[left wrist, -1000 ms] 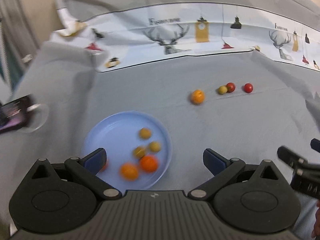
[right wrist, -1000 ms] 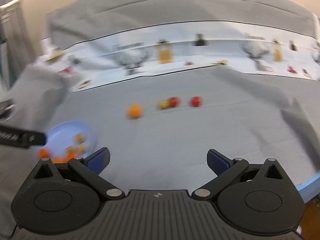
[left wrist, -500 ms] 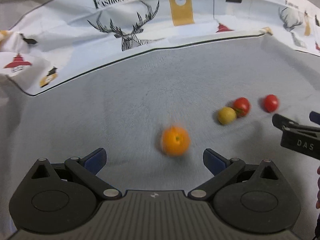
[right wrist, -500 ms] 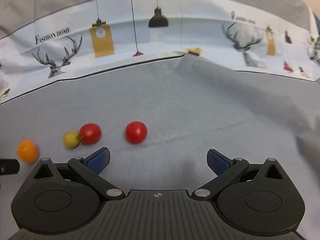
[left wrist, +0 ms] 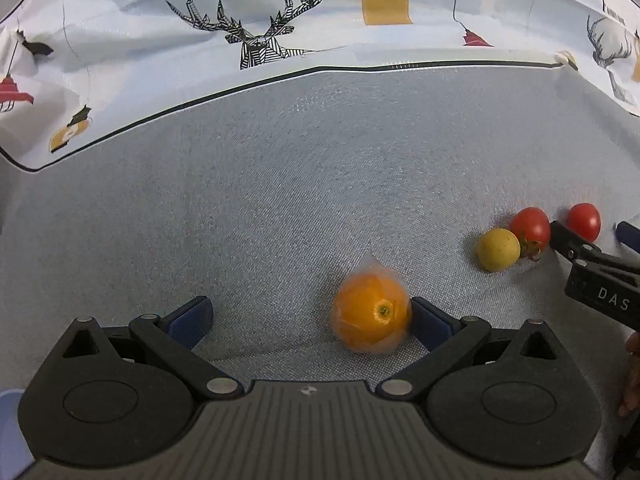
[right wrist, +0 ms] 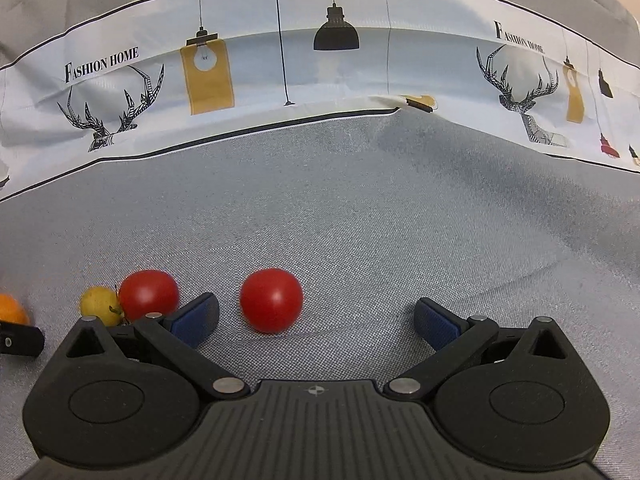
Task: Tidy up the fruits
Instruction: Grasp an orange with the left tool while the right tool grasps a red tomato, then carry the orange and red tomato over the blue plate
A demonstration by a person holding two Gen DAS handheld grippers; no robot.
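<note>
An orange point(left wrist: 372, 314) lies on the grey cloth between the fingers of my open left gripper point(left wrist: 310, 320), close to the right finger. A yellow fruit point(left wrist: 498, 249) and two red tomatoes point(left wrist: 530, 226) point(left wrist: 584, 221) lie to its right. In the right wrist view my right gripper point(right wrist: 316, 322) is open, with one red tomato point(right wrist: 271, 299) between its fingers, nearer the left one. The other tomato point(right wrist: 148, 294), the yellow fruit point(right wrist: 100, 304) and the orange point(right wrist: 12, 308) lie to the left of it. The right gripper shows at the right edge of the left wrist view point(left wrist: 592, 264).
A white printed cloth point(right wrist: 320, 72) with deer and lamps rises at the back of the grey cloth point(left wrist: 280, 200). A sliver of the blue plate point(left wrist: 10, 432) shows at the lower left of the left wrist view.
Both grippers have moved forward over the cloth toward the loose fruits. The orange now sits between the left fingers and a tomato between the right fingers. The plate has dropped out of view.
</note>
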